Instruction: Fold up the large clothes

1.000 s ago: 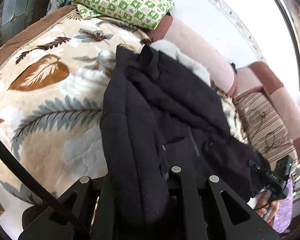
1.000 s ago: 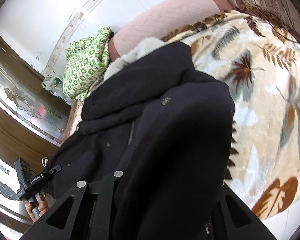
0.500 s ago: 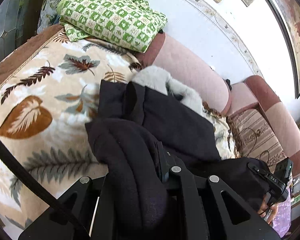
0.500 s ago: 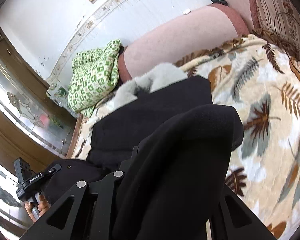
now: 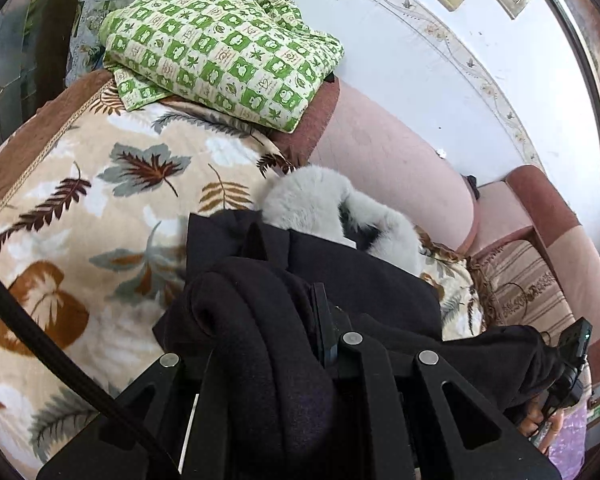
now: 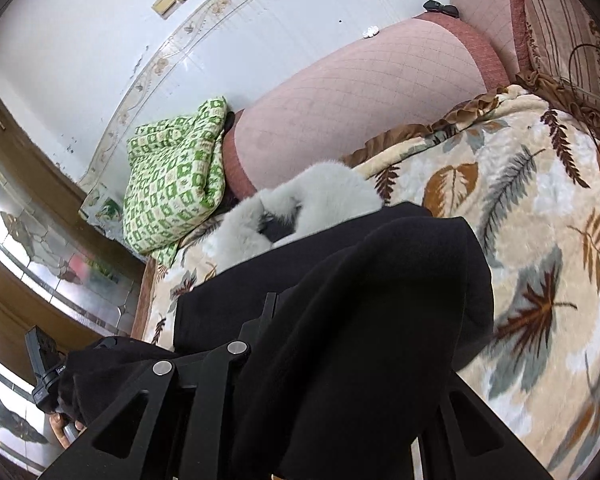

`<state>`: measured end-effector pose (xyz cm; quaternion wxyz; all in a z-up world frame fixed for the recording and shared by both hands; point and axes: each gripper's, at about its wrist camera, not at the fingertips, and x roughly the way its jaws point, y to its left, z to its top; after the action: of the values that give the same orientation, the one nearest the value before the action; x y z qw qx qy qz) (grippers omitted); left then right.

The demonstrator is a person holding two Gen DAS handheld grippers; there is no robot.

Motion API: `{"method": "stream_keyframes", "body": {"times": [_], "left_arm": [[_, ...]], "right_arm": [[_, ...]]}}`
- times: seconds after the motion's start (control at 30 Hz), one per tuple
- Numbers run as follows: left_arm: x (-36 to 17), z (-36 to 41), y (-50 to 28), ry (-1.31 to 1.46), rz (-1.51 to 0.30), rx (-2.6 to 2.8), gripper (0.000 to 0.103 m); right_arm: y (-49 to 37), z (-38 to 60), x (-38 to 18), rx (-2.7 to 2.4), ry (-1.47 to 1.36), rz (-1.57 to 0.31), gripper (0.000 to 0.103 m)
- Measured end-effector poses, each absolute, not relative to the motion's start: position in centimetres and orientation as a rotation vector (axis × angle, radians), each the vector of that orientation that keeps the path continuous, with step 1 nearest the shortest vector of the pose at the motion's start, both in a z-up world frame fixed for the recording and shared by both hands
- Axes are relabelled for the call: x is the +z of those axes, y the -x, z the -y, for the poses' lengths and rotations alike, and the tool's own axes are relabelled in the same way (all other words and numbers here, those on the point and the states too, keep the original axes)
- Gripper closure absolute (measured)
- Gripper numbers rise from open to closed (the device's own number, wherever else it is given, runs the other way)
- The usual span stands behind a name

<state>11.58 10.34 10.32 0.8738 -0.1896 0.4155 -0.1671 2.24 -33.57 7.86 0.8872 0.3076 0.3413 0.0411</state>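
While bunched, black coat (image 5: 364, 280) drapes over left gripper (image 5: 268, 344).

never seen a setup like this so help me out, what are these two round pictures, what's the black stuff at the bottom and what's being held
There is no robot here. A person holds a two-finger tool in each hand, and each tool carries a fisheye camera that looks along its fingers; hence the round pictures. One picture comes from the left tool, the other from the right tool. The black frame at the bottom of each is the tool itself.

Both tools are shut on a black coat with a grey fur collar, and its cloth is draped over their fingers. It lies on a leaf-patterned blanket on a pink sofa. A green checked cloth lies folded behind.
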Motion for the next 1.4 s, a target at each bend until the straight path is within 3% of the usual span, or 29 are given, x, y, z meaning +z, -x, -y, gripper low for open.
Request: {"method": "stream_keyframes", "body": {"times": [0.57,1.4], "left_arm": [[6.1,-6.6,-21.0,0.307,-0.968,-0.251,0.09],[1.1,-2.1,-26.2,0.126,-0.972,-0.157,0.088]], "right_arm": [[-11.7,34.6,4.2,0.023,-0.646,-0.808,0.082],[-19.2,36.2,-3.0,-0.014,-0.739,-0.927,0.081]]}}
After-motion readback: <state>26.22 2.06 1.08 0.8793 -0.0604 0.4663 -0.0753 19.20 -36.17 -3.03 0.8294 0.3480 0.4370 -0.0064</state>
